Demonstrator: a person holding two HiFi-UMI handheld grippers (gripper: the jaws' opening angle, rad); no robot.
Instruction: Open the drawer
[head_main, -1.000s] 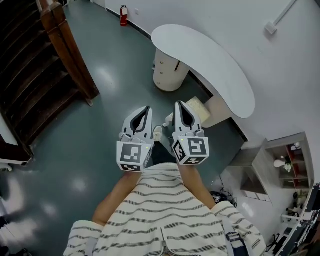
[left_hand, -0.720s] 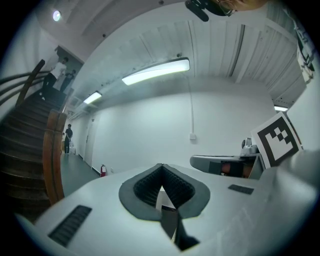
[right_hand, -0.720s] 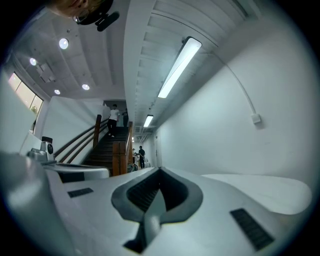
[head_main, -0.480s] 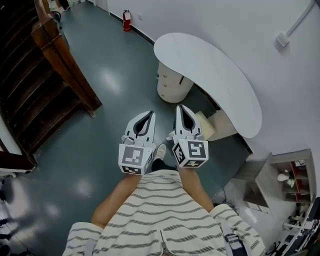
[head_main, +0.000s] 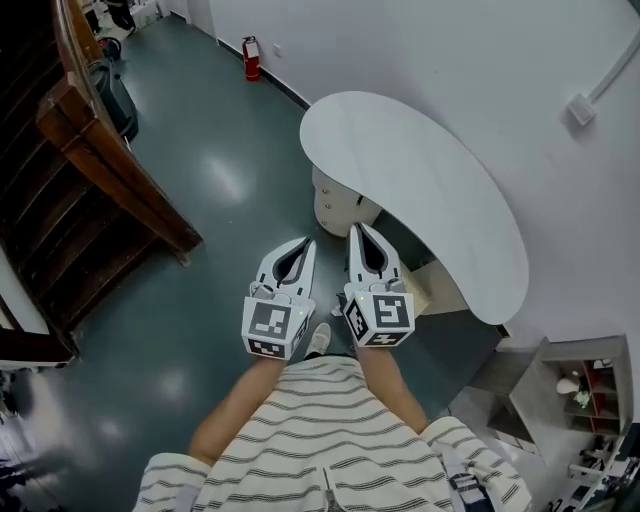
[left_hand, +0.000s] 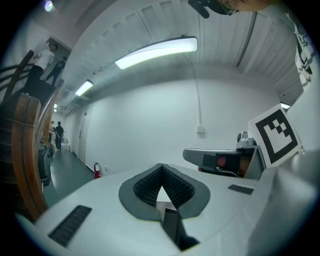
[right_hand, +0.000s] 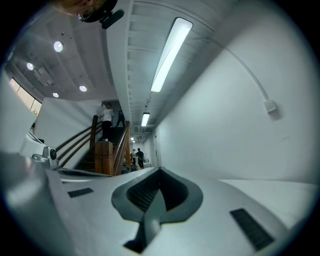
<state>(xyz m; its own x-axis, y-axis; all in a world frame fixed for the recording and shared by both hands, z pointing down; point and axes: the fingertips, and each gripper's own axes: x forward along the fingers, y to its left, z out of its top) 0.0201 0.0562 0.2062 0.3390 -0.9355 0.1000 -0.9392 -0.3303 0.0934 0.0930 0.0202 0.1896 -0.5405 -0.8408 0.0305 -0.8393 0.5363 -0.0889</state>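
Even, cool indoor light. In the left gripper view a long ceiling strip light (left_hand: 157, 50) glows above the fingers (left_hand: 150, 187), blown out to plain white. A second strip light (right_hand: 170, 50) runs above the fingers (right_hand: 145, 192) in the right gripper view. Both views bulge at the rim and fade into a black round border; the fingers themselves are soft. In the head view the glossy floor (head_main: 150, 300) left of the fingers carries pale glare patches, the staircase (head_main: 70, 200) beyond is dim, and the desk (head_main: 420, 190) beyond the fingers is bright.

Red fire extinguisher (head_main: 251, 58) against white wall (head_main: 430, 50), wooden staircase (head_main: 70, 190) left
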